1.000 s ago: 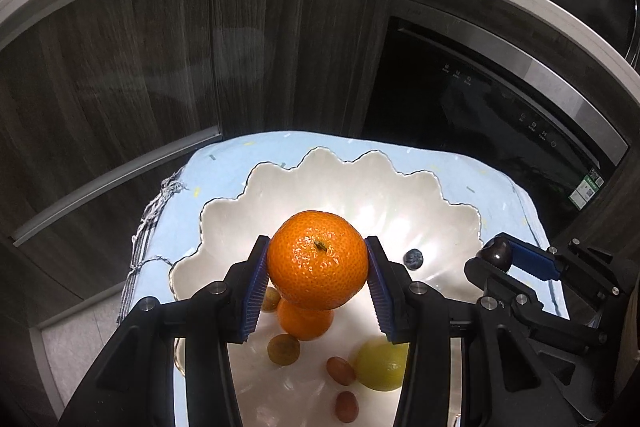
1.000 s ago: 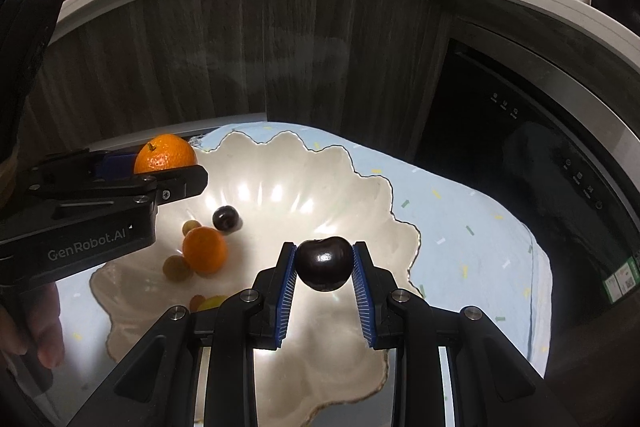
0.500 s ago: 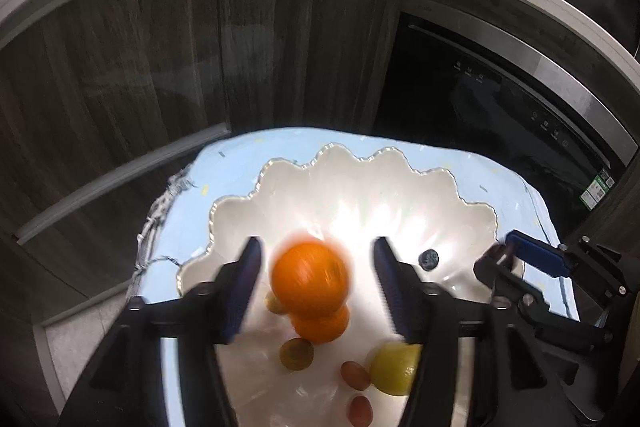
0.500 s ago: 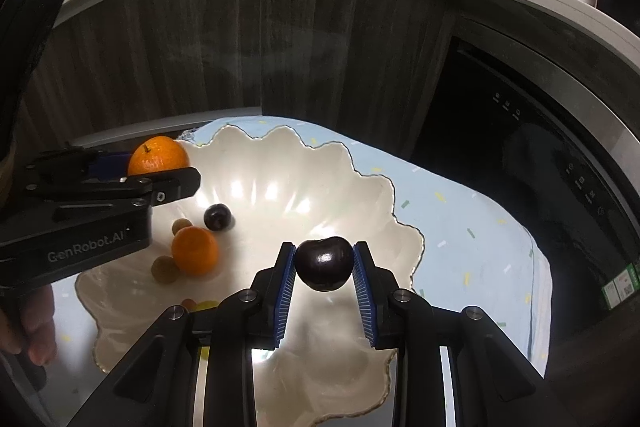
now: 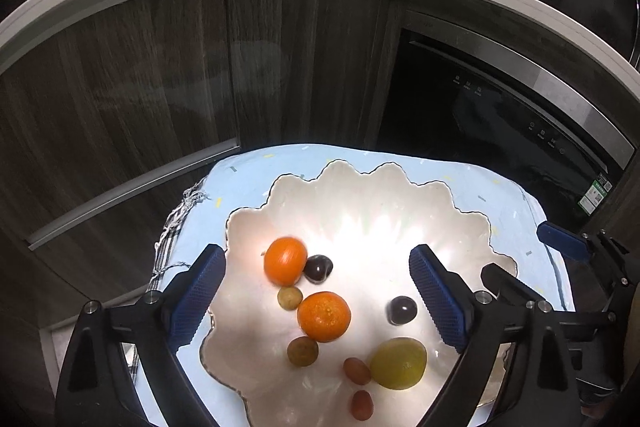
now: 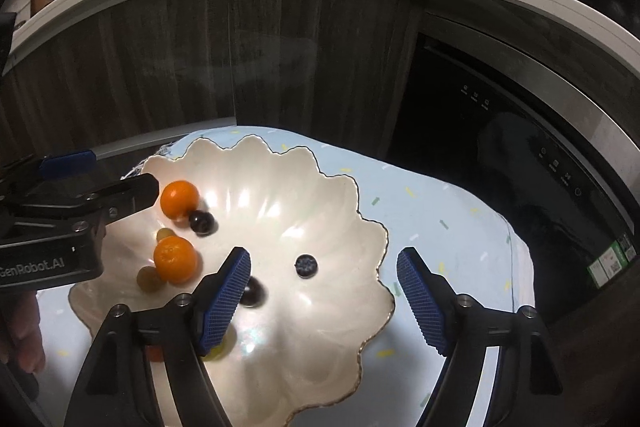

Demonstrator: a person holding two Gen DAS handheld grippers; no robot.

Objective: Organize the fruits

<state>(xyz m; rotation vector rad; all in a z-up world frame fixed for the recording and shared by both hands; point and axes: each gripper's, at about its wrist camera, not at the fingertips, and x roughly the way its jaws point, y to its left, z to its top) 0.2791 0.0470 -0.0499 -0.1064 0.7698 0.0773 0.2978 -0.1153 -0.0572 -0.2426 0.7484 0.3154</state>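
Fruits in bowl (image 5: 472,223), below both grippers' opening fingers (image 5: 434,291), untouched

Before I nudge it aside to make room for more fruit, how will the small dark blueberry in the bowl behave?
The blueberry looks round and smooth, so it will probably roll on the glossy bowl, likely down the sloping wall toward the middle. It seems tiny and light, so a slight touch should move it. Probably soft, so push gently.
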